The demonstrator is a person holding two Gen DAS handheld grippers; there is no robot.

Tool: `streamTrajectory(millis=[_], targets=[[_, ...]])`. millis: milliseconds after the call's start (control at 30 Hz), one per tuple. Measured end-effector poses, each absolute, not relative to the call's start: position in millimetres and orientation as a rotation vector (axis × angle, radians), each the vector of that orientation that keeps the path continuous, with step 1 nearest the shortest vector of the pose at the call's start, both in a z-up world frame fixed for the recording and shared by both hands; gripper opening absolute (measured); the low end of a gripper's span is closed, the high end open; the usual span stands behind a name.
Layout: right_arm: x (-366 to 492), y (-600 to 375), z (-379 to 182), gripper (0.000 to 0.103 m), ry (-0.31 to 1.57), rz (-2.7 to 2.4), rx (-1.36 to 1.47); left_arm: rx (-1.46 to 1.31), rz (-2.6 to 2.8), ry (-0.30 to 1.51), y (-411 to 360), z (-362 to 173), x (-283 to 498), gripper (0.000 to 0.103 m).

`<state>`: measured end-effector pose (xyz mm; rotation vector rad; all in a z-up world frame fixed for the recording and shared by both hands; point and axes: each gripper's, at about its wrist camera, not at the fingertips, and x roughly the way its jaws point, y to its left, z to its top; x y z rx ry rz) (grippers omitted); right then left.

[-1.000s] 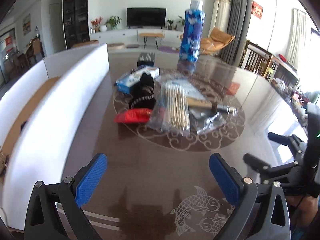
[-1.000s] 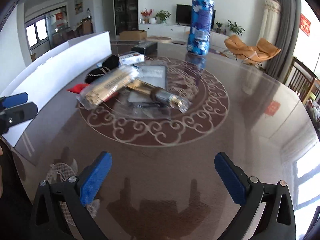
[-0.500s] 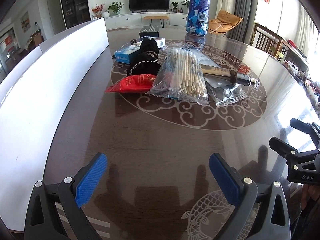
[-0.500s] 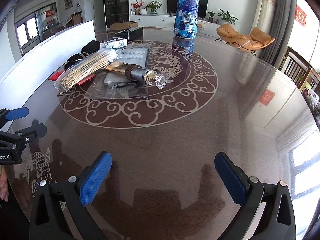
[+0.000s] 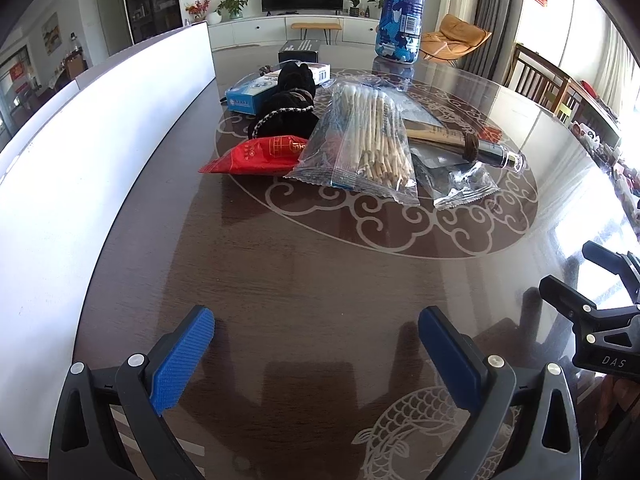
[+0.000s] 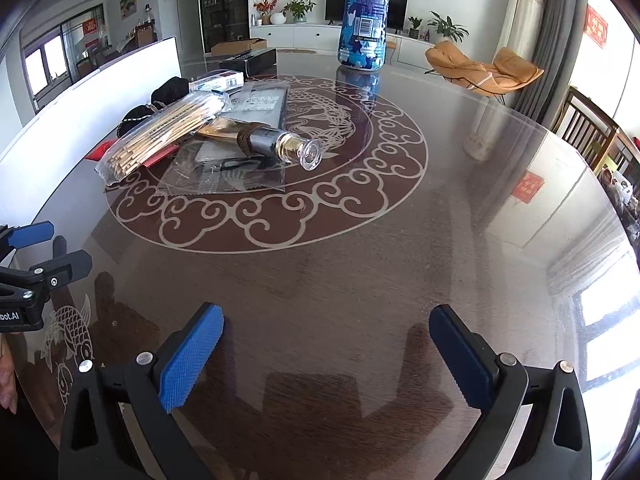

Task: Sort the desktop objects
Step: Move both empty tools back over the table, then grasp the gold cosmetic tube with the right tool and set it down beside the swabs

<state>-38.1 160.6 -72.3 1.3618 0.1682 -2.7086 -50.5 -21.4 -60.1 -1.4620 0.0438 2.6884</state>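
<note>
Both cameras closed in on the pile; left gripper [image 5: 316,350] and right gripper [image 6: 326,350] spread, empty: take top cotton-swab bag [image 5: 366,142] first.

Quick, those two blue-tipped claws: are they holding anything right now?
Left gripper: open, holding nothing, above the bare table.
Right gripper: open, holding nothing too.

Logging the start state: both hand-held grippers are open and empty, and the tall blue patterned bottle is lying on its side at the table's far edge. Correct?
Not quite: the tall blue patterned bottle stands upright, as the right wrist view shows. The left hand-held gripper and right hand-held gripper are indeed open and empty.
</note>
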Motion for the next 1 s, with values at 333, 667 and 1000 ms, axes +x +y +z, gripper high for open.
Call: streamTrajectory(millis=[333,667,1000], targets=[[-40.8,164.3,-74.5,0.103,0.117,-2.685,1.377,-1.465,2.687,0.079,-15.8,-62.1,-50.3,0.103],[-41.3,164.6,-74.6,0.103,0.118,-2.686,1.377,-1.446,2.688,0.084,-15.6,-62.1,-50.8,0.103],[-43.6,165.3,-73.5,0.103,0.115,-2.661,1.386,-1.438,2.675,0.093,-19.9,-62.6,-52.1,0.103]])
